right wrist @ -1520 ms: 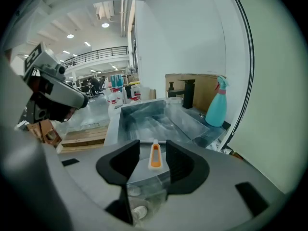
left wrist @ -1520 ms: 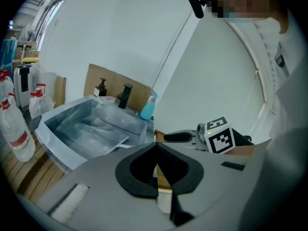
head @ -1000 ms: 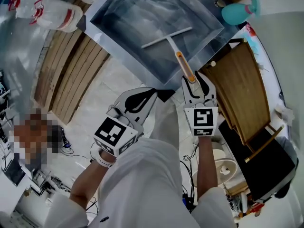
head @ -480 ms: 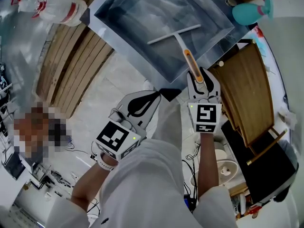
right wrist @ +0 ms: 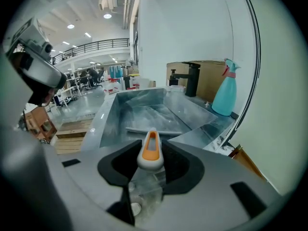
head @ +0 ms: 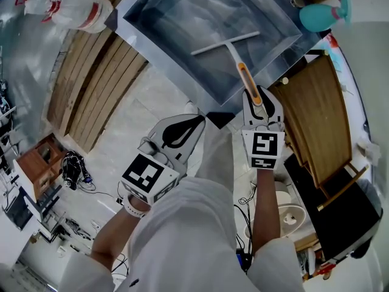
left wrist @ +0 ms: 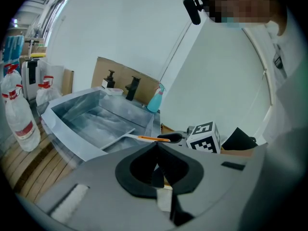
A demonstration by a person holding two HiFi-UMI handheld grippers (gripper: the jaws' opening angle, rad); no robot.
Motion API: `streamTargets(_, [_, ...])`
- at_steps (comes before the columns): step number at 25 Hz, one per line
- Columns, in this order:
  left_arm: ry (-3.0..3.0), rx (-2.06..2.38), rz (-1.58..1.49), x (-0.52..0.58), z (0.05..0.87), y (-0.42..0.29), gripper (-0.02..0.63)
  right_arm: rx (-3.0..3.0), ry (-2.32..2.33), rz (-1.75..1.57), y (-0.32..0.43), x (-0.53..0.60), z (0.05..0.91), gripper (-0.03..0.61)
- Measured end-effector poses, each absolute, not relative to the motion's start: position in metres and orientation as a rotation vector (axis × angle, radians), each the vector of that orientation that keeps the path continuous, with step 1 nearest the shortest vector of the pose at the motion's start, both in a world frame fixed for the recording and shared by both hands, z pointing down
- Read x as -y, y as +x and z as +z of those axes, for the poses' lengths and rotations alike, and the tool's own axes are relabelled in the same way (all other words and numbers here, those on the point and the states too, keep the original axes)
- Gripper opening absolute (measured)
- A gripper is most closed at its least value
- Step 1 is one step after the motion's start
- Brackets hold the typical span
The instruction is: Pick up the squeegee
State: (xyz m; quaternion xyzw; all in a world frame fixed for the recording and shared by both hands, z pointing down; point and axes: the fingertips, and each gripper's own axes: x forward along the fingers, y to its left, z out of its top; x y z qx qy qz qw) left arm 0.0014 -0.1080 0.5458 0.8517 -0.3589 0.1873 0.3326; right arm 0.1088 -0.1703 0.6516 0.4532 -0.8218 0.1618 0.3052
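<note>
The squeegee [head: 234,52] lies in the steel sink [head: 152,47], its white blade on the sink floor and its grey handle with an orange inlay sticking out over the near rim. My right gripper [head: 258,97] reaches round the handle's end. Its jaws are closing, with the handle [right wrist: 151,148] between the fingers and no firm press visible. My left gripper [head: 199,118] hangs to the left, short of the sink, with its tips together and nothing in them. In the left gripper view the squeegee [left wrist: 139,137] shows beyond the shut left gripper [left wrist: 156,146].
A teal spray bottle [head: 322,14] stands at the sink's right corner and a black faucet [right wrist: 192,78] behind the basin. A wooden board [head: 313,114] leans on the right. Wooden pallet slats [head: 91,96] and plastic bottles [head: 67,8] lie to the left.
The right gripper's jaws have narrowed around the end of the squeegee handle. Both hands and the squeegee stay where they were.
</note>
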Motion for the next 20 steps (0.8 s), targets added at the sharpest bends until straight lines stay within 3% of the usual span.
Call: streamTargets(20, [2.287,0.978,0.416,0.113,0.506,-0.004,0.003,2.284,1.254,0.331,0.095,0.180,0.573,0.120])
